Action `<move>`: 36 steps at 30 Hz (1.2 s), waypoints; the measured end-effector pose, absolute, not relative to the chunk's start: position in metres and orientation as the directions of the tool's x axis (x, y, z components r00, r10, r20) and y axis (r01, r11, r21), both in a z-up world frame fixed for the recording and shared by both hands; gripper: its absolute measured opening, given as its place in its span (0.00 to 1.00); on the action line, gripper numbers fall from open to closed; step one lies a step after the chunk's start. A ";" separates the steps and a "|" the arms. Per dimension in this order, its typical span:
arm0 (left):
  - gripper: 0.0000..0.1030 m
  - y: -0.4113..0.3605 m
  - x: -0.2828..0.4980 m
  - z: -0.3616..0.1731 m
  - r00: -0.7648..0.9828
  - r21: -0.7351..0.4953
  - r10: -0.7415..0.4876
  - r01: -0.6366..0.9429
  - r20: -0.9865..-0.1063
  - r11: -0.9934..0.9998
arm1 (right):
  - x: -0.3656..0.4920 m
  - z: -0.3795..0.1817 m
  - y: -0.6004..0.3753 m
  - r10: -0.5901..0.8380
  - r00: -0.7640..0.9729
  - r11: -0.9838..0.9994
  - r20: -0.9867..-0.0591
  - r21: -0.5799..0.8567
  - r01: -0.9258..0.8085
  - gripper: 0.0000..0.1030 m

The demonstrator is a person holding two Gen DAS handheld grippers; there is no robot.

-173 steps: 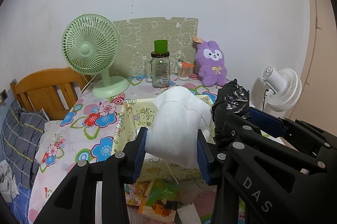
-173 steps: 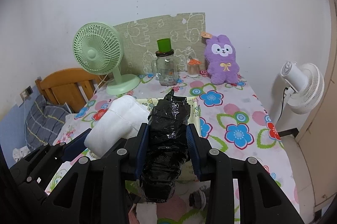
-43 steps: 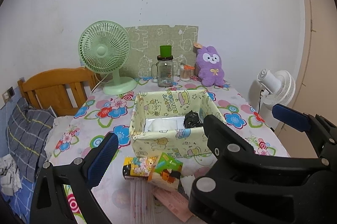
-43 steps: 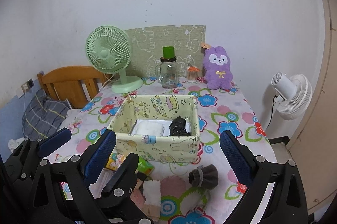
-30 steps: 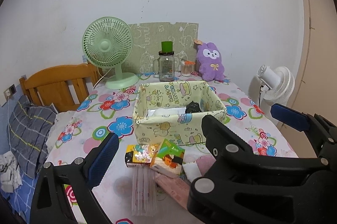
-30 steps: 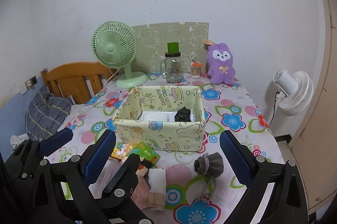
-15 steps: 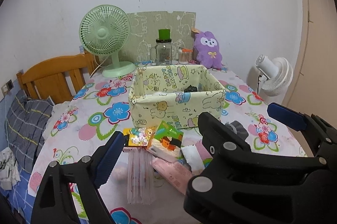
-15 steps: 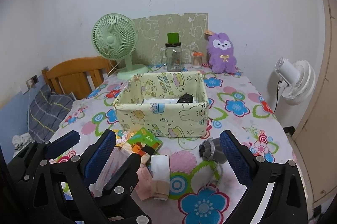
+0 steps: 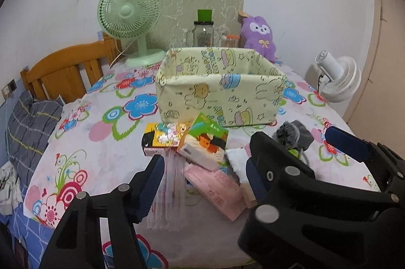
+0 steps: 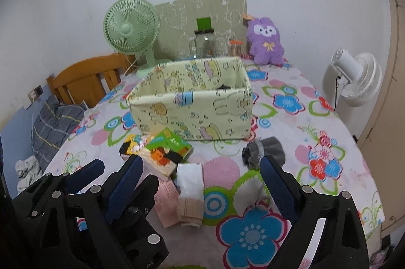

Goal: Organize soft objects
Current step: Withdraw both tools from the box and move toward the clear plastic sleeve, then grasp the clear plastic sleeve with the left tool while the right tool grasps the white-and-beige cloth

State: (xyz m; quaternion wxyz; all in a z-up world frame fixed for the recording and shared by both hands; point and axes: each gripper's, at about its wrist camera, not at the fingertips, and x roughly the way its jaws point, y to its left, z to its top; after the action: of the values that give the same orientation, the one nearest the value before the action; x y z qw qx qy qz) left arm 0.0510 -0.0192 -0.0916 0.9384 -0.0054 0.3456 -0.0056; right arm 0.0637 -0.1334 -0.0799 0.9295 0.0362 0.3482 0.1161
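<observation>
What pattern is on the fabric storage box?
Pale yellow fabric storage box with cartoon animal prints; clearest in the right wrist view.

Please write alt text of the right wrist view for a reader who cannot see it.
The open right gripper hangs above a white folded cloth on a flowered tablecloth, jaws just closing a little, holding nothing. A grey pouch lies beside its right finger; behind stands a yellow fabric box.

Soft, even indoor light, barely any shadows, heavy fisheye bending with black corners, slight blur overall.
</observation>
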 end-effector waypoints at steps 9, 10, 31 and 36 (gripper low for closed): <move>0.62 -0.012 0.056 -0.112 0.731 -0.012 -0.004 -0.006 -0.682 1.000 | 0.070 -0.102 -0.124 0.239 0.690 0.970 -0.683 0.140 -0.198 0.84; 0.62 -0.012 0.057 -0.114 0.731 -0.006 0.005 -0.012 -0.682 1.000 | 0.071 -0.104 -0.123 0.239 0.684 0.970 -0.690 0.142 -0.197 0.83; 0.62 0.015 0.075 -0.148 0.660 0.028 0.072 -0.077 -0.748 0.997 | 0.096 -0.146 -0.101 0.218 0.584 0.973 -0.782 0.129 -0.190 0.55; 0.63 0.020 0.079 -0.153 0.652 0.019 0.062 -0.072 -0.755 0.997 | 0.102 -0.154 -0.098 0.222 0.562 0.973 -0.797 0.145 -0.179 0.46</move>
State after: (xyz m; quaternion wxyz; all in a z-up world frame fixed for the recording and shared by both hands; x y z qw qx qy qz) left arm 0.0794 0.0204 -0.1530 0.9089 -0.0064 0.4153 0.0368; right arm 0.1023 -0.0978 -0.1545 0.8834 0.0235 0.4541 0.1136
